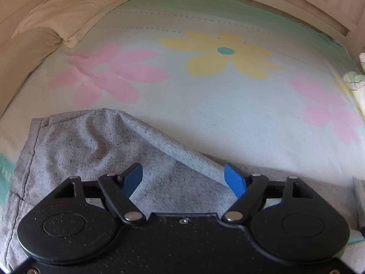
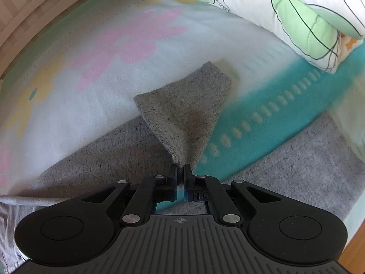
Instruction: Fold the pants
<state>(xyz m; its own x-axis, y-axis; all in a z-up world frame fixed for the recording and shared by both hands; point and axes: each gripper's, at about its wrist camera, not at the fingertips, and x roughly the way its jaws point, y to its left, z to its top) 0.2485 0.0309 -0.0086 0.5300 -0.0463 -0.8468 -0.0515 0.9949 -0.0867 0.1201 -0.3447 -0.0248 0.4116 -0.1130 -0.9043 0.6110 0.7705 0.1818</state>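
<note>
Grey speckled pants (image 1: 91, 141) lie on a flowered bed sheet (image 1: 205, 105). In the left wrist view my left gripper (image 1: 183, 179) is open, its blue pads (image 1: 132, 178) spread wide just above the grey cloth, holding nothing. In the right wrist view my right gripper (image 2: 180, 171) is shut on a lifted leg end of the pants (image 2: 187, 105), which rises as a flap from the jaws. More grey cloth (image 2: 296, 159) lies flat to the right and left of it.
A cream pillow (image 1: 75, 9) lies at the bed's far left. A rolled quilt with green shapes (image 2: 285, 13) lies along the far right. A pale wooden bed frame (image 1: 296, 2) borders the mattress. A teal band of the sheet (image 2: 262, 118) runs under the pants.
</note>
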